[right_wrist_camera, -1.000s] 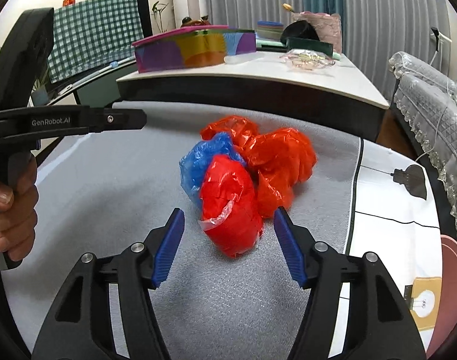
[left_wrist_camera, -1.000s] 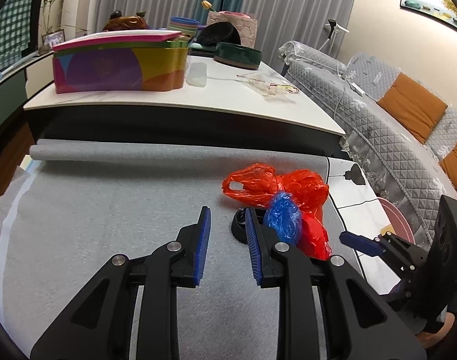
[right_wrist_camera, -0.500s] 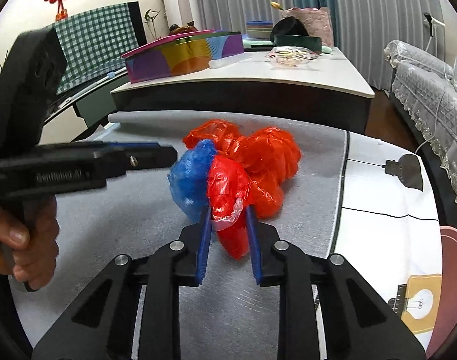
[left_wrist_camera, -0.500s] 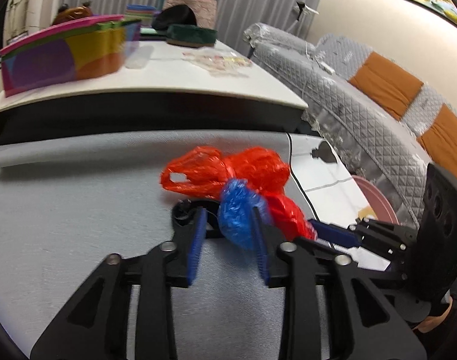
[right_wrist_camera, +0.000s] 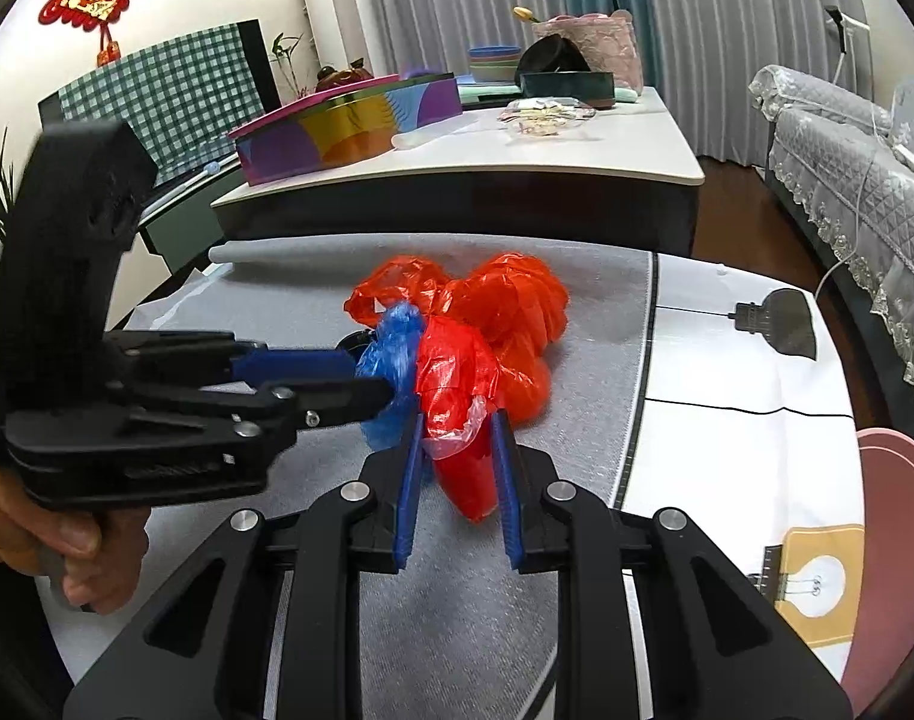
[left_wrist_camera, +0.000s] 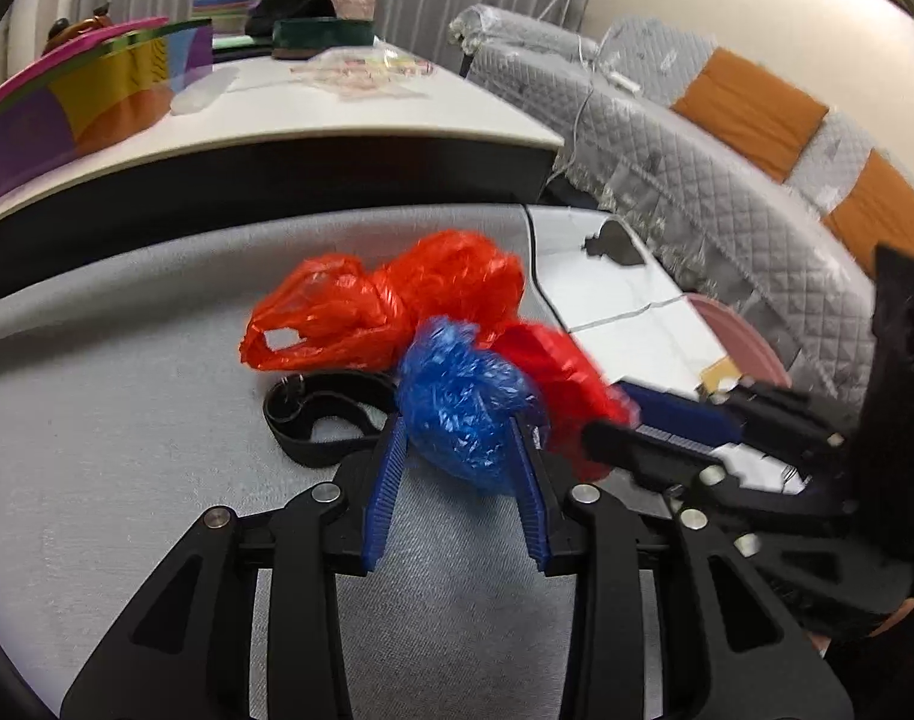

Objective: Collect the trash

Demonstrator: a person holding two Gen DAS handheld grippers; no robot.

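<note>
A crumpled blue plastic bag (left_wrist_camera: 466, 414) lies on the grey mat (left_wrist_camera: 127, 420) between the fingers of my left gripper (left_wrist_camera: 460, 480), which closes on it. A red plastic bag (right_wrist_camera: 457, 408) is pinched in my right gripper (right_wrist_camera: 457, 468), which is shut on it. Behind them lie orange-red bags (left_wrist_camera: 385, 306), which also show in the right wrist view (right_wrist_camera: 505, 306). The blue bag (right_wrist_camera: 391, 354) and the left gripper (right_wrist_camera: 313, 384) show at the left of the right wrist view. The right gripper (left_wrist_camera: 667, 426) shows beside the red bag in the left wrist view.
A black strap ring (left_wrist_camera: 319, 414) lies on the mat left of the blue bag. A white table (right_wrist_camera: 517, 150) with a colourful box (right_wrist_camera: 349, 126) stands behind. A pink plate (right_wrist_camera: 895, 516) and a sofa (left_wrist_camera: 727, 180) are to the right.
My right gripper closed on the red bag. My left gripper moved right and forward from the black ring and now has the blue bag between its fingers.
</note>
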